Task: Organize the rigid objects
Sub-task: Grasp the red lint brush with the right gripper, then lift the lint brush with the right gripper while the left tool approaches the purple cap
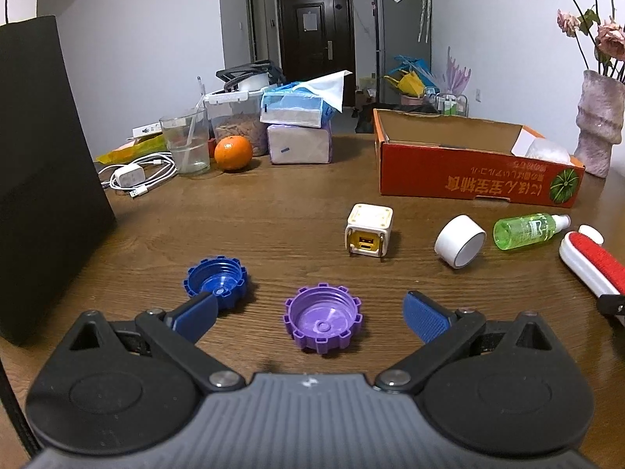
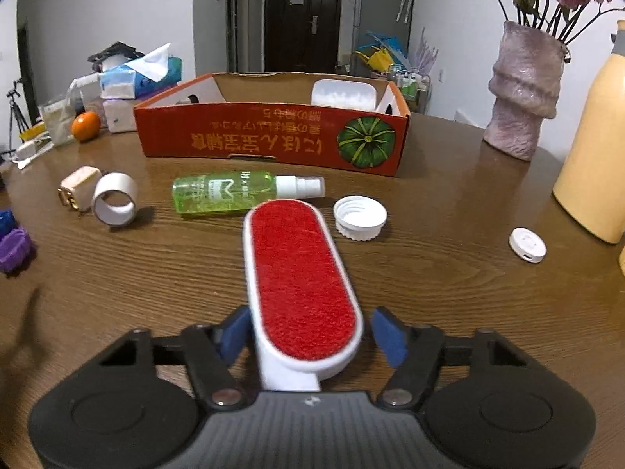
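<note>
My left gripper [image 1: 312, 318] is open, its blue pads on either side of a purple cap [image 1: 323, 318] lying on the wooden table [image 1: 273, 226]. A blue cap [image 1: 216, 279] lies by the left pad. My right gripper [image 2: 310, 334] is open around a red and white lint brush [image 2: 300, 281]; the left pad is close to it, the right pad stands apart. The brush also shows in the left wrist view [image 1: 590, 264]. Beyond lie a green spray bottle [image 2: 234, 191], a white tape roll [image 2: 115, 199], a cube charger [image 1: 368, 230] and a white cap [image 2: 360, 217].
An open red cardboard box [image 2: 273, 138] stands at the back with a white item inside. A pink vase [image 2: 523, 93], a yellow bottle [image 2: 597, 148] and a small white disc [image 2: 527, 245] are at right. A black panel [image 1: 43, 164], an orange [image 1: 233, 153], a glass and tissue packs are at left.
</note>
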Action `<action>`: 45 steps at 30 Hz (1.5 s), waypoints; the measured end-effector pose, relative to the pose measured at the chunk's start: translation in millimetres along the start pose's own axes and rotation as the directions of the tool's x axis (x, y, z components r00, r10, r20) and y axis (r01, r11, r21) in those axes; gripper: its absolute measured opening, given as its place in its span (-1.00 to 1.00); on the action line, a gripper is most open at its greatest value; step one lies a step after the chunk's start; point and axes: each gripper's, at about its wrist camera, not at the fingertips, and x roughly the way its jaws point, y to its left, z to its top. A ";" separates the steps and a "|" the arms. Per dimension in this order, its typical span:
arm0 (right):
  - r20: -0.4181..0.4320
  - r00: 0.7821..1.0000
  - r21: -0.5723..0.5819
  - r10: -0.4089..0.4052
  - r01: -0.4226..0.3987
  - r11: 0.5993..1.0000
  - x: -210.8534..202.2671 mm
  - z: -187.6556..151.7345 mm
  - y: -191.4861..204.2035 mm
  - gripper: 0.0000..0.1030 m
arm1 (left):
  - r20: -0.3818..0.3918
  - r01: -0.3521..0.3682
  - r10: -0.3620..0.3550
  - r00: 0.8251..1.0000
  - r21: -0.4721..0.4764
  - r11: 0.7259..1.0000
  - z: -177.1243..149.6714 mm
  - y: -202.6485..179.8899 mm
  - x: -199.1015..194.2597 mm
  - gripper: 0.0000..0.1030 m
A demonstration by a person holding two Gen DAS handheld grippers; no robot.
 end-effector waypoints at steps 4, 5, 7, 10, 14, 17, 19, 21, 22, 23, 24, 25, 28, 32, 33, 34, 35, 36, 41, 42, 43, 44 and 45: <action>0.027 1.000 -0.016 -0.005 0.006 1.000 -2.7 -4.0 4.5 0.08 | -0.011 0.004 -0.004 1.000 0.002 1.000 -0.8 -0.1 5.2 1.00; 0.032 0.999 -0.016 -0.007 0.007 1.000 -3.4 -5.0 5.3 0.08 | -0.013 0.006 -0.006 1.000 0.003 1.000 -1.1 -0.1 6.4 1.00; 0.044 0.999 -0.012 -0.009 0.009 1.000 -4.9 -5.9 5.7 0.07 | -0.017 0.005 -0.005 1.000 0.004 1.000 -1.0 -0.3 9.2 1.00; 0.072 0.997 0.001 -0.007 0.007 1.000 -10.2 -7.1 5.6 0.07 | -0.028 0.005 -0.005 1.000 0.006 1.000 -1.0 -0.4 15.2 1.00; 0.119 0.993 0.022 -0.001 -0.001 1.000 -20.8 -8.9 4.8 0.07 | -0.048 0.008 -0.007 0.999 0.005 1.000 -0.8 1.4 25.2 1.00; 0.149 0.989 0.031 0.002 -0.007 0.999 -27.5 -11.2 5.5 0.07 | -0.065 0.011 -0.011 0.998 0.000 1.000 -1.7 2.1 33.6 1.00; 0.161 0.987 0.029 0.002 -0.007 1.000 -30.0 -12.2 6.3 0.07 | -0.080 0.014 -0.014 0.997 -0.004 1.000 -2.3 2.6 40.1 1.00; 0.167 0.986 0.027 0.004 -0.009 1.000 -30.8 -12.9 7.1 0.07 | -0.090 0.012 -0.013 0.996 -0.005 1.000 -3.3 2.7 45.1 1.00; 0.169 0.986 0.026 0.004 -0.009 1.000 -31.0 -13.0 7.5 0.07 | -0.095 0.012 -0.013 0.995 -0.006 1.000 -3.8 2.7 46.7 1.00; 0.172 0.985 0.026 0.004 -0.009 1.000 -31.3 -13.0 7.7 0.07 | -0.099 0.013 -0.014 0.995 -0.008 1.000 -4.3 3.0 48.1 1.00; 0.174 0.985 0.025 0.003 -0.008 1.000 -31.7 -13.0 8.0 0.07 | -0.099 0.016 -0.017 0.995 -0.010 1.000 -4.8 3.5 48.6 1.00; 0.176 0.984 0.025 0.003 -0.008 1.000 -32.0 -13.1 8.0 0.07 | -0.097 0.020 -0.022 0.995 -0.014 1.000 -4.7 4.2 48.6 0.99; 0.184 0.983 0.025 0.003 -0.007 1.000 -33.2 -13.4 8.4 0.07 | -0.088 0.025 -0.026 0.996 -0.013 1.000 -5.5 3.7 47.6 0.95; 0.191 0.982 0.023 0.002 -0.006 1.000 -34.3 -14.4 9.1 0.07 | -0.093 0.035 -0.036 0.995 -0.012 0.999 -5.8 2.7 48.9 0.79; 0.192 0.981 0.023 0.002 -0.006 1.000 -34.5 -14.5 9.2 0.07 | -0.095 0.037 -0.039 0.995 -0.014 0.999 -5.9 3.0 49.3 0.72; 0.192 0.981 0.023 0.001 -0.005 1.000 -34.5 -14.7 9.2 0.07 | -0.096 0.041 -0.042 0.995 -0.016 0.999 -5.9 3.3 49.5 0.63; 0.192 0.981 0.023 0.000 -0.005 1.000 -34.4 -14.6 9.1 0.07 | -0.096 0.044 -0.046 0.994 -0.019 0.999 -5.8 3.5 50.0 0.59; 0.192 0.981 0.023 0.000 -0.004 1.000 -34.4 -14.6 9.1 0.07 | -0.097 0.048 -0.050 0.994 -0.021 0.999 -5.8 3.6 50.3 0.48; 0.193 0.981 0.025 -0.003 -0.002 1.000 -34.4 -15.1 8.7 0.07 | -0.098 0.064 -0.066 0.993 -0.025 0.998 -6.6 3.8 50.3 0.06; 0.194 0.981 0.025 -0.004 -0.001 1.000 -34.5 -15.2 8.9 0.07 | -0.099 0.068 -0.071 0.993 -0.028 0.997 -6.6 4.0 50.4 0.06; 0.194 0.981 0.024 -0.004 0.000 1.000 -34.7 -15.4 8.8 0.07 | -0.099 0.067 -0.069 0.993 -0.027 0.997 -6.4 3.9 50.3 0.06; 0.195 0.981 0.024 -0.005 0.000 1.000 -34.7 -15.5 8.8 0.07 | -0.098 0.068 -0.070 0.993 -0.027 0.997 -6.6 3.9 49.9 0.06; 0.196 0.981 0.024 -0.005 0.001 1.000 -34.9 -15.5 8.8 0.07 | -0.096 0.069 -0.071 0.993 -0.027 0.997 -6.5 3.7 49.4 0.06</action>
